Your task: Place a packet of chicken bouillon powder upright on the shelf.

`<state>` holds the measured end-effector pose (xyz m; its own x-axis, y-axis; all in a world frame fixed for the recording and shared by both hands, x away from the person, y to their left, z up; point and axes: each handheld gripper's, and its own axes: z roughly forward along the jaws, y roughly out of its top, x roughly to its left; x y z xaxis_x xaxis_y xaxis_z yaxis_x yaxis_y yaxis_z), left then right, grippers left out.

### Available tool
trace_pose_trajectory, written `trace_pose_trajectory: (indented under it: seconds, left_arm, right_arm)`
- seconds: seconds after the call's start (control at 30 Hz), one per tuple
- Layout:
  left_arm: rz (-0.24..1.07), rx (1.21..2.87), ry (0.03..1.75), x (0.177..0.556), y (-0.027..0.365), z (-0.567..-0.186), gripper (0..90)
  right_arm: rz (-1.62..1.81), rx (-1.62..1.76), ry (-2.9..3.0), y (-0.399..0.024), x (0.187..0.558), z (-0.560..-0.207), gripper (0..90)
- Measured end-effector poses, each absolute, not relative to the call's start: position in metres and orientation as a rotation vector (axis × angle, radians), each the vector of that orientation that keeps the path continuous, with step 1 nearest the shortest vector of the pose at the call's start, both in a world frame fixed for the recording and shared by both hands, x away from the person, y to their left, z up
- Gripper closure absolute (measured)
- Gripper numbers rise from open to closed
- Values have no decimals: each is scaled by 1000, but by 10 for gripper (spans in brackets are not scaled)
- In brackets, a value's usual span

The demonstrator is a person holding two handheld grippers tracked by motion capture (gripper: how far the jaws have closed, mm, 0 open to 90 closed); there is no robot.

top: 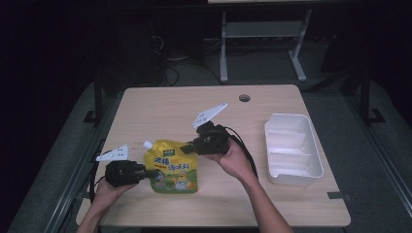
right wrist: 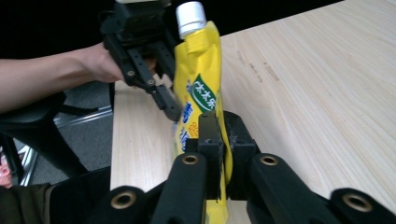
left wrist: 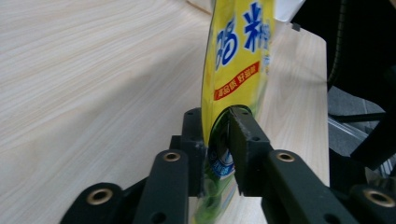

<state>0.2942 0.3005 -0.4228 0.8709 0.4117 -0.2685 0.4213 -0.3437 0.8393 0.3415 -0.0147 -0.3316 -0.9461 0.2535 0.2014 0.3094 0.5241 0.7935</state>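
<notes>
**Yellow pouch clamped from both sides**

On the table (top: 145,104), the yellow spouted pouch (top: 174,170) is held near the front edge. Its 9 o'clock edge is pinched by the left gripper (top: 151,172), its 1 o'clock corner by the right gripper (top: 187,148). Both forearms are extended from 6 o'clock.

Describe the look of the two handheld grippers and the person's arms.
Both the left gripper and the right gripper are black blocks with hinged black jaws showing brass-ringed pivots, each topped by a pale three-cornered plate and trailing a black cable. The forearms are bare, no sleeves visible.
</notes>
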Motion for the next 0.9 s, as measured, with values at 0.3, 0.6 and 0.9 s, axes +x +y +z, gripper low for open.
trace_pose_trajectory:
  seconds: [0.3, 0.6, 0.9]
  left_arm:
    - [-12, 1977, 572, 292, 300, -421, 810]
    - [-2, 1982, 574, 291, 300, -420, 815]
    - [6, 1980, 574, 290, 300, -420, 827]
  right_arm:
    - [-1387, -576, -2681, -16, 349, -346, 722]
    - [-1360, -556, -2620, -3, 350, -367, 737]
    - [-1385, -507, -2575, -4, 349, -366, 873]
